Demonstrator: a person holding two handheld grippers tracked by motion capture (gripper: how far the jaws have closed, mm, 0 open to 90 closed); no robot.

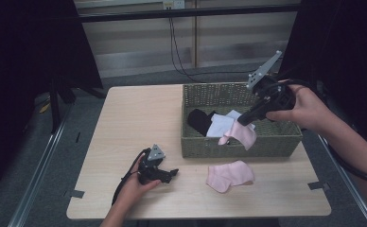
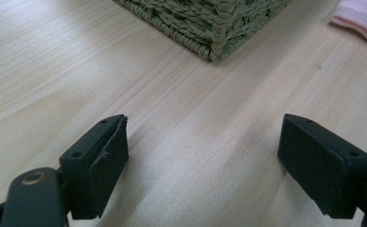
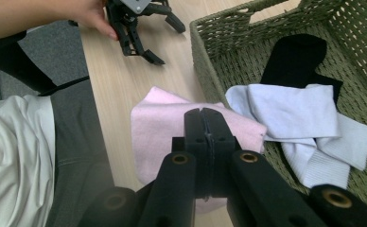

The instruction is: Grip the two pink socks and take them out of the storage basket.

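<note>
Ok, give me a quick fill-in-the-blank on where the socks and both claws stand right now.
The right claw is shut on a ____ sock over the basket.
The left claw rests on the table with jaws ____.
A second pink sock lies on the ____.
Inside the basket lie white socks and a ____ sock.

Missing: pink; open; table; black

Soft, even overhead light falls on the pale wooden table (image 1: 139,123), leaving faint shadows beside the green woven basket (image 1: 240,144). Dark surroundings frame it. Both close views blur near their bottom edges.
</note>
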